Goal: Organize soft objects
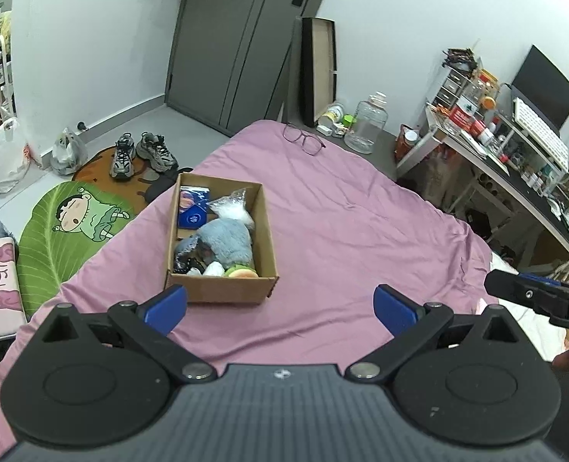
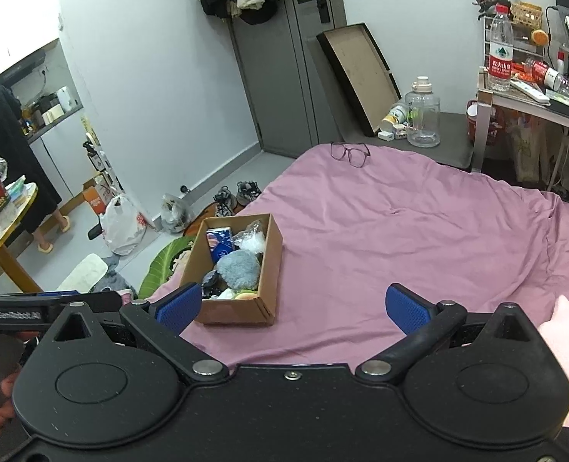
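While both the left gripper and right gripper gape empty at lower centre, the crowded cardboard box risks spilling if nudged.

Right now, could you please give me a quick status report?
Left gripper open, empty. Right gripper open, empty. Cardboard box on bed, soft items inside. Glasses far off, nothing blocking.

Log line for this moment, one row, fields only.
left gripper: open, empty | right gripper: open, empty | cardboard box: on pink bedspread, holds grey plush and other items | glasses: far bed edge
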The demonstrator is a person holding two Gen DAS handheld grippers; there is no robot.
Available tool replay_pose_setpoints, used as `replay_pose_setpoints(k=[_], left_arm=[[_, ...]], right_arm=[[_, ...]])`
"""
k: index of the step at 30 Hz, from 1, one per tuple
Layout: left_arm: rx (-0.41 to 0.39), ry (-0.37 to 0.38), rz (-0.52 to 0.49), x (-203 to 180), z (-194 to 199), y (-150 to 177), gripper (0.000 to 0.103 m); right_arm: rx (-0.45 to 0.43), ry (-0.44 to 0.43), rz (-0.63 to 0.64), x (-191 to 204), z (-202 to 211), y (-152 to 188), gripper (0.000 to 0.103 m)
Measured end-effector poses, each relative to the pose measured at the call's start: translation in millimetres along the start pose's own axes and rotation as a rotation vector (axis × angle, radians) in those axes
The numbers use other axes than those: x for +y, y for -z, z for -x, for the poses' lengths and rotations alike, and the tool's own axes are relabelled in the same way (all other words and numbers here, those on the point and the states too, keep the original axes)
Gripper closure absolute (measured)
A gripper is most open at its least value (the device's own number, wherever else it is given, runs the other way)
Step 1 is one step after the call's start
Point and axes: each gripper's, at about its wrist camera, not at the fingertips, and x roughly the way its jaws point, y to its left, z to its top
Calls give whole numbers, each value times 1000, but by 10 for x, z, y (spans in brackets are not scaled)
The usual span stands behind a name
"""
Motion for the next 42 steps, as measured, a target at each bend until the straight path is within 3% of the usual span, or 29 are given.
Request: replay_pose_setpoints(k=[6,8,21,42], left_arm=[[-5,3,-36,-187,37,161,1],[-13,-45,-73,-260,55,180,1],[-50,-113,-114,-417,145,295,1],[-79,-152,-108,-332,286,355,1]], right_arm=[[-4,-13,57,111,104,124,0],[-10,-11,63,125,126,157,0],[-18,-1,-11,28,223,262,0],[-41,-29,-17,122,297,307,0]])
